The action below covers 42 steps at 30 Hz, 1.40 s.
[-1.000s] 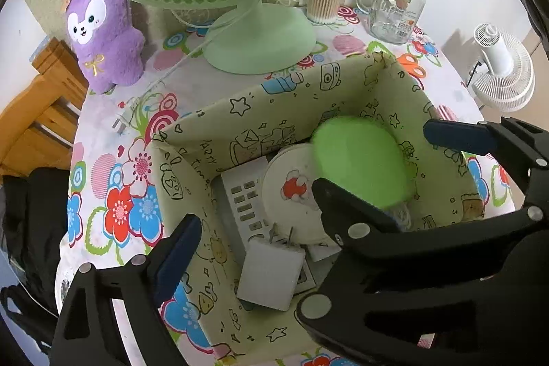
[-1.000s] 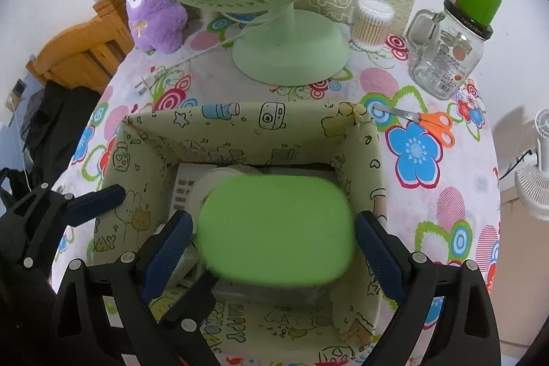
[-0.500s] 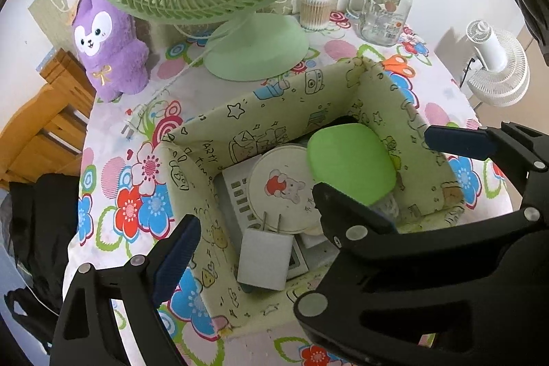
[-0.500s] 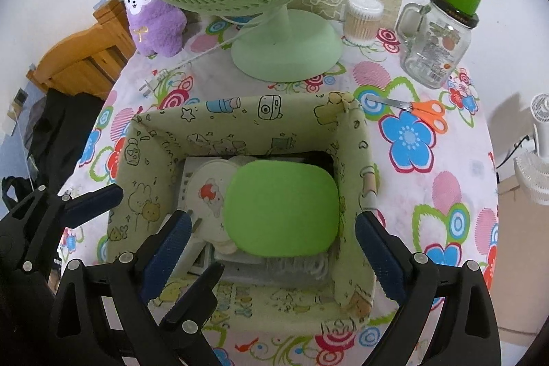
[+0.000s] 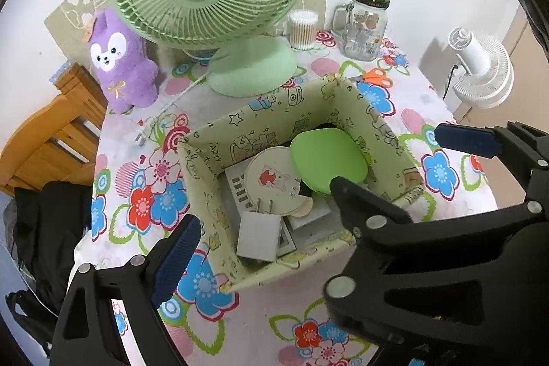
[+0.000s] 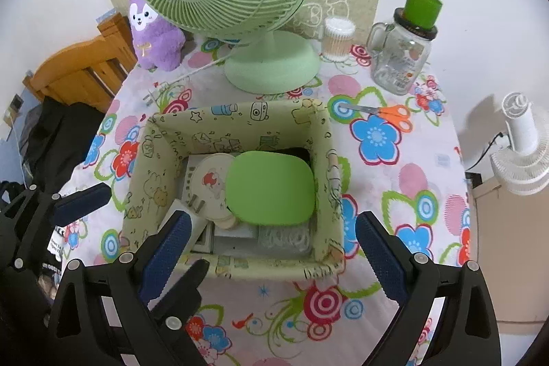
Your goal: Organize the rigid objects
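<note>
A flat green rounded case [image 6: 271, 187] lies inside the cartoon-print fabric box [image 6: 240, 115], partly on top of a round bear coaster [image 6: 212, 184]. Seen from the left wrist, the case [image 5: 327, 163] sits beside the coaster [image 5: 274, 184], with a white plug adapter [image 5: 257, 239] in the box [image 5: 219, 139] nearer me. My right gripper [image 6: 272, 249] hangs open above the box's near wall, holding nothing. My left gripper [image 5: 274, 259] is also open and empty, close on its left. Its right finger is hidden behind the right gripper [image 5: 394, 163].
On the flowered tablecloth behind the box stand a green desk fan [image 6: 271, 64], a purple plush [image 6: 154, 36], a cotton-swab tub [image 6: 338, 38] and a glass jar with a green cup [image 6: 401, 57]. Orange scissors [image 6: 394, 114] lie at the right. A wooden chair [image 5: 51, 139] stands left.
Both grippers have risen and drawn back from the box. The green case, first wide between the right gripper's fingers, now lies lower in the box, clear of them.
</note>
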Tool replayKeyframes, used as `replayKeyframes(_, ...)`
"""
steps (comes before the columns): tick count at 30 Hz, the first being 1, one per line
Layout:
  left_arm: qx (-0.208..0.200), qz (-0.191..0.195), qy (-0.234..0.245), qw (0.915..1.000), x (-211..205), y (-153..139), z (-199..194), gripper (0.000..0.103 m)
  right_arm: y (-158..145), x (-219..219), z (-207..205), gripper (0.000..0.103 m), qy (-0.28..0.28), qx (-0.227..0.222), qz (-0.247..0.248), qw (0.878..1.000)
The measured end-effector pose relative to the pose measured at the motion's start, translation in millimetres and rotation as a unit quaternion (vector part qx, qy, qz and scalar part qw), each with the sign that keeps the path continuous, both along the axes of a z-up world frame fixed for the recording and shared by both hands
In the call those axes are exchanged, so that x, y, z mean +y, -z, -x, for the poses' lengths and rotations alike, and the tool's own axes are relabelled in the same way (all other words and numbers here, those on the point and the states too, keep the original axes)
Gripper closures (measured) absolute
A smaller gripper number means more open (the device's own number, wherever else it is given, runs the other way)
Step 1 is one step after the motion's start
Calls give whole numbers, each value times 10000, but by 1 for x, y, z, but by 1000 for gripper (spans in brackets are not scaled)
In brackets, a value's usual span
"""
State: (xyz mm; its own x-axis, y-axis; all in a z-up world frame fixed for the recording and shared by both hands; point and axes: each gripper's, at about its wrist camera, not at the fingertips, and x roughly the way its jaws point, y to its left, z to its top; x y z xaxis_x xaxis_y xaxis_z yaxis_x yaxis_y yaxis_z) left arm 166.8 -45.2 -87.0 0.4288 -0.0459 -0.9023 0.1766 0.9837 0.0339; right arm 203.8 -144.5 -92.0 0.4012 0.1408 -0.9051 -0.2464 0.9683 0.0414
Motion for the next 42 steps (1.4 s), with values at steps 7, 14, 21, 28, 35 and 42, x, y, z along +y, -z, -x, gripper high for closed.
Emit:
replayKeyframes(7,-143,75,-79,9998,11,-17,18,10,-19,-4,22,5,126,-200,29,9997)
replayKeyframes(14,-345,80,-109,9993,22,-38,39,6,-41,-6,45,5,251,-441,-2,9987)
replayKeyframes(21,-527,127,-33,9985,27,-61,58,5,-66,-8,70,5,350,-731,-8,9967)
replayKeyframes(28,-862,54,-43,9963,33,-85,78,2,-93,-6,93,5,399,-1084,18,9933)
replayKeyframes(35,-1178,130,-244,9926,41,-108,99,0,-118,-11,118,5,486,-1274,-203,9904)
replayKeyframes(42,-1399,121,-240,9898,42,-129,120,0,-138,-19,141,5,562,-1538,-186,9863)
